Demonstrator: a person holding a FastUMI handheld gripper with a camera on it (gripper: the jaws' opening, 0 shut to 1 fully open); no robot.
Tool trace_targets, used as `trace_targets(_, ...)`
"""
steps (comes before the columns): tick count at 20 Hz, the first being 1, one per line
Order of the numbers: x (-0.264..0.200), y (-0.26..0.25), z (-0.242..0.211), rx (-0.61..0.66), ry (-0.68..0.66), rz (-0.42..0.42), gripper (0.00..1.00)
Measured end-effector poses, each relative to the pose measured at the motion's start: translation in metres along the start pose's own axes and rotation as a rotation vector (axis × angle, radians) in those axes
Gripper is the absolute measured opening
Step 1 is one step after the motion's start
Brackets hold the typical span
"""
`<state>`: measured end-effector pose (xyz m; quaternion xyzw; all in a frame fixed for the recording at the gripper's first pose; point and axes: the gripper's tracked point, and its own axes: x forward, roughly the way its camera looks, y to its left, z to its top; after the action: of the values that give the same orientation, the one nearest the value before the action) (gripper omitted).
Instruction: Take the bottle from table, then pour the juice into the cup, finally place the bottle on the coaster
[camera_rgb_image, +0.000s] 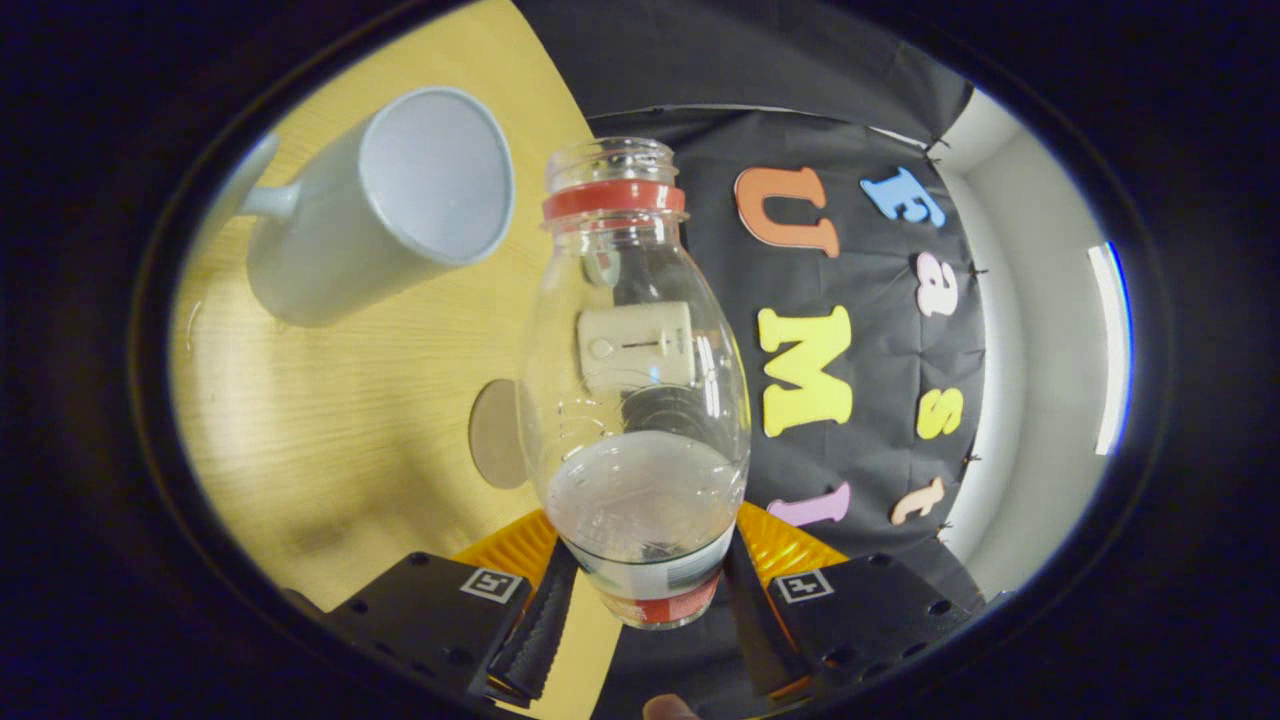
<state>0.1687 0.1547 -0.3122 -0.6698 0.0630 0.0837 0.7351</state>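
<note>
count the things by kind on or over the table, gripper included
bottle: 1, held between the gripper fingers
cup: 1
coaster: 1
gripper: 1
total: 4

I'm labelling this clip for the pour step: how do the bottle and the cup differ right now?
The bottle is clear plastic with a narrow neck and a red ring; the cup is opaque pale grey with a wide mouth and a side handle. The bottle is clamped between the fingers of the gripper; the cup stands free on the wooden table, beyond the fingers. A little liquid sits in the bottle; the cup's inside looks empty. Both are uncapped.
</note>
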Motion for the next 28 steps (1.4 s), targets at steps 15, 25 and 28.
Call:
trace_targets(15,-0.001,-0.011,0.003,-0.177,-0.010,-0.029,0.77)
trace_targets(25,-0.004,-0.032,0.003,-0.221,-0.013,-0.058,0.77)
trace_targets(28,-0.005,-0.036,0.004,-0.231,-0.016,-0.064,0.77)
